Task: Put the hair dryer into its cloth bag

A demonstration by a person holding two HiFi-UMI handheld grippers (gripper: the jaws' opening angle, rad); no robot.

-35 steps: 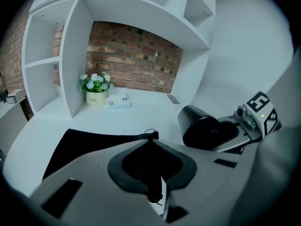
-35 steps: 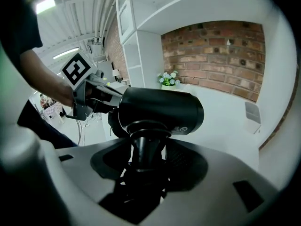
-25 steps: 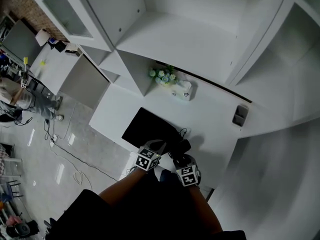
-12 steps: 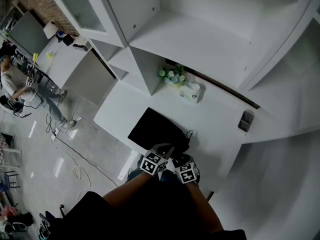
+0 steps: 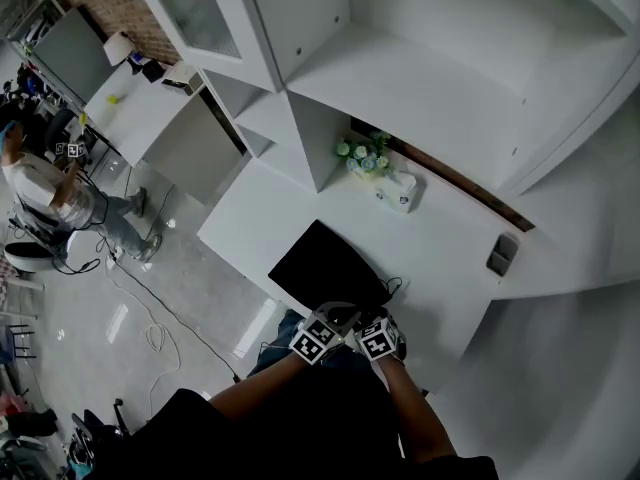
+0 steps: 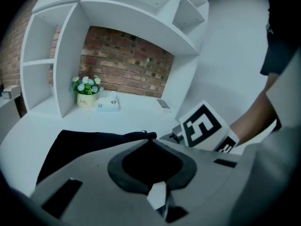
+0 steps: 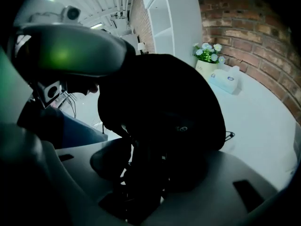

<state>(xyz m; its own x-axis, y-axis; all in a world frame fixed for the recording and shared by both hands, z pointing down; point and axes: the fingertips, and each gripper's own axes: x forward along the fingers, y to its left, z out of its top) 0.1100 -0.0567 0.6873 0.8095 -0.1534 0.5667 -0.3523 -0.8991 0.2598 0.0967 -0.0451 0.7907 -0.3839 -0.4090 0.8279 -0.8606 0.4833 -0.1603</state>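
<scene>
The black cloth bag (image 5: 322,266) lies flat on the white desk (image 5: 440,258); in the left gripper view the bag (image 6: 84,144) stretches away to the left. My left gripper (image 5: 336,314) is shut on the bag's near edge, and black cloth fills the gap at its tips (image 6: 148,142). The black hair dryer (image 7: 164,107) fills the right gripper view, with my right gripper (image 7: 153,173) shut on it. In the head view the right gripper (image 5: 372,318) sits close beside the left one at the bag's near corner. Its marker cube (image 6: 207,126) shows in the left gripper view.
A small flower pot (image 5: 362,156) and a tissue box (image 5: 397,194) stand at the back of the desk under white shelves (image 5: 420,88). A small dark object (image 5: 502,255) lies at the right. A person (image 5: 50,193) and cables (image 5: 150,328) are on the floor left.
The two grippers have drawn closer together at the bag's near edge; the right one has sunk toward the left one. The head view has shifted, so the desk sits further right and lower.
</scene>
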